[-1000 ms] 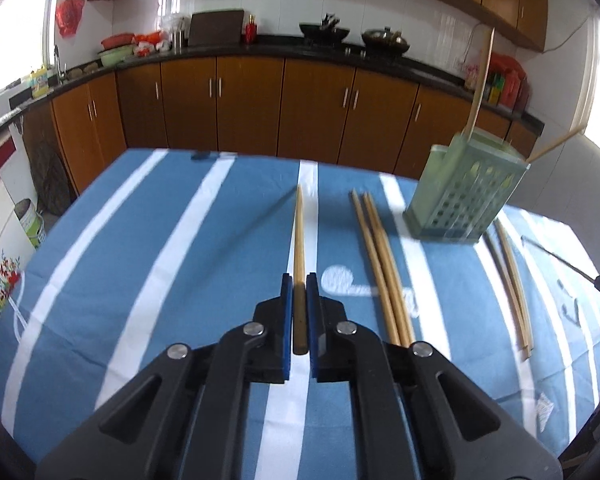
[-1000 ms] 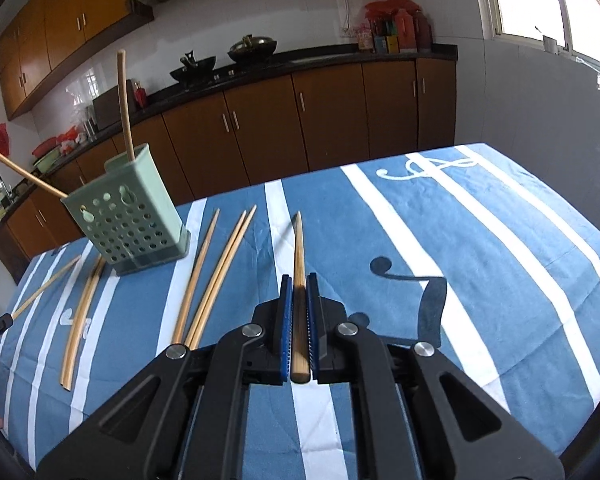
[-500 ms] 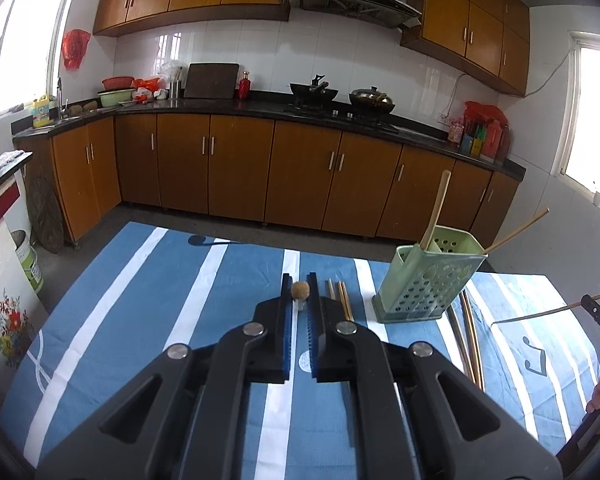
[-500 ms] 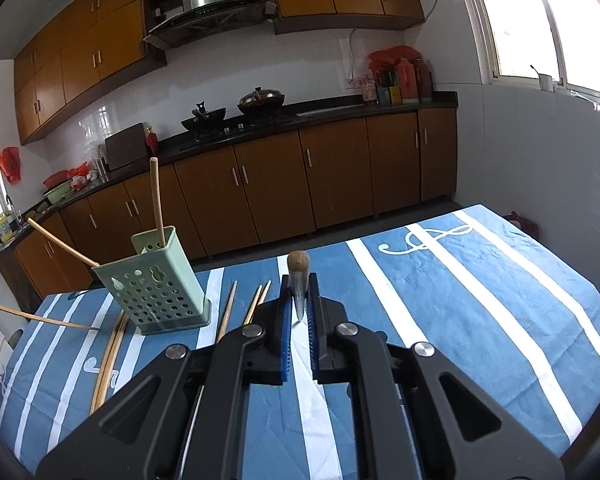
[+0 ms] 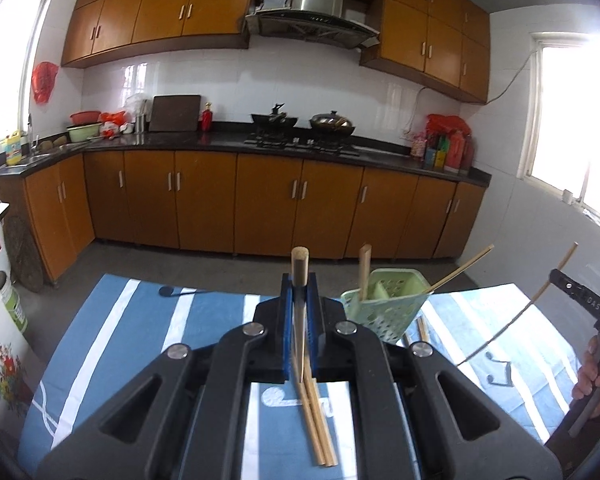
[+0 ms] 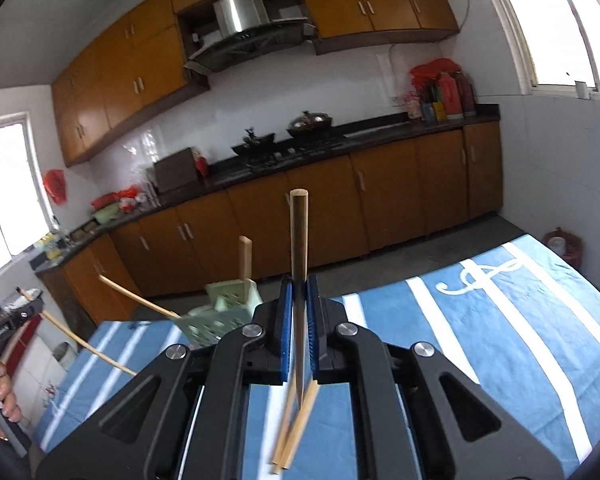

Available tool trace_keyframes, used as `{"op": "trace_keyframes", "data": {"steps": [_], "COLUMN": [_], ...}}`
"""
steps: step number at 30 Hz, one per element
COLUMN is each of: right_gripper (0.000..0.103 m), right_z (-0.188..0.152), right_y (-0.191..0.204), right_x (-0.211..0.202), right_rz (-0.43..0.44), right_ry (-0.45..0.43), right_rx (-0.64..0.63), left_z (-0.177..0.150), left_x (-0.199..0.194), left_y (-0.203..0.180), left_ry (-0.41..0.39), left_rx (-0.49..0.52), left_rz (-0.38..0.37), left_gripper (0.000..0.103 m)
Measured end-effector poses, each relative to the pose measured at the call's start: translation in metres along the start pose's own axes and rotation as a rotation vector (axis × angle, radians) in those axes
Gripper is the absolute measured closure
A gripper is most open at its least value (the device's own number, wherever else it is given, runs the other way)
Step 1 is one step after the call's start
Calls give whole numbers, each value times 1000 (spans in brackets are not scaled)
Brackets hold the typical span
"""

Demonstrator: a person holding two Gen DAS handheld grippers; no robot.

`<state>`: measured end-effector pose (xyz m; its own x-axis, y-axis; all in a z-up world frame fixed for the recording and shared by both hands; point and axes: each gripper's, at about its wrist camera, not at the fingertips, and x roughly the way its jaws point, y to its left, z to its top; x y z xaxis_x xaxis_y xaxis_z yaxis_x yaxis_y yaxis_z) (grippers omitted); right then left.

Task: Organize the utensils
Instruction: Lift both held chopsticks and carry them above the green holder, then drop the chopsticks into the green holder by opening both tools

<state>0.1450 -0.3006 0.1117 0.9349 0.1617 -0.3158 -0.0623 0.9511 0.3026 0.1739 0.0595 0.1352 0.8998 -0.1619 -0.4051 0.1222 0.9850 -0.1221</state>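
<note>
Both tools aloft above table: left tool point(image 5: 299, 300) and right tool point(image 6: 299, 304) each clenching chopstick.

holder point(image 5: 384, 312): base hidden behind left claw point(image 5: 300, 308) | loose chopsticks point(image 5: 320, 432): far ends under claw body | hand point(image 5: 596, 376): cut by right edge | counter bottles point(image 5: 444, 148): labels too small to read

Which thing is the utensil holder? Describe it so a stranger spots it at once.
On the blue striped tablecloth stands a pale green holder, a box with walls full of holes. Chopsticks stick up out of it, while the other loose chopsticks lie flat on the cloth.
</note>
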Motion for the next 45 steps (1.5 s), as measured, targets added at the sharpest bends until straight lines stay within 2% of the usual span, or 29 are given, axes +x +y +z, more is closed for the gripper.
{"op": "trace_keyframes", "data": {"steps": [4, 8, 16, 21, 28, 36, 37, 38, 39, 45], "right_gripper": [95, 95, 95, 95, 95, 93, 86, 74, 69, 68], "right_z": [17, 30, 45, 44, 30, 21, 22, 22, 22, 19], "right_y": [22, 39, 59, 59, 52, 45, 44, 42, 41, 24], "right_x": [-8, -5, 21, 45, 88, 90, 86, 82, 79, 47], "right_rz": [68, 96, 78, 61, 51, 45, 42, 39, 34, -11], "right_ry": [-56, -113, -211, -223, -115, -57, -63, -70, -78, -98], "right_rx": [-12, -33, -52, -38, -5, -2, 0, 4, 6, 2], "left_z": [21, 45, 84, 80, 58, 38, 38, 38, 38, 38], "left_x": [-6, -10, 11, 41, 82, 101, 100, 98, 96, 65], "left_y": [-23, -48, -72, -77, -67, -55, -54, -53, -51, -40], "left_ry": [-40, -96, -205, -157, -78, -9, -9, -11, -13, -51], "left_rx": [10, -5, -58, -59, -60, -78, -80, -82, -84, -98], "left_rz": [-50, -104, -86, -80, -74, -77, -75, -74, -72, -64], "left_gripper": [96, 96, 96, 96, 96, 95, 94, 93, 92, 84]}}
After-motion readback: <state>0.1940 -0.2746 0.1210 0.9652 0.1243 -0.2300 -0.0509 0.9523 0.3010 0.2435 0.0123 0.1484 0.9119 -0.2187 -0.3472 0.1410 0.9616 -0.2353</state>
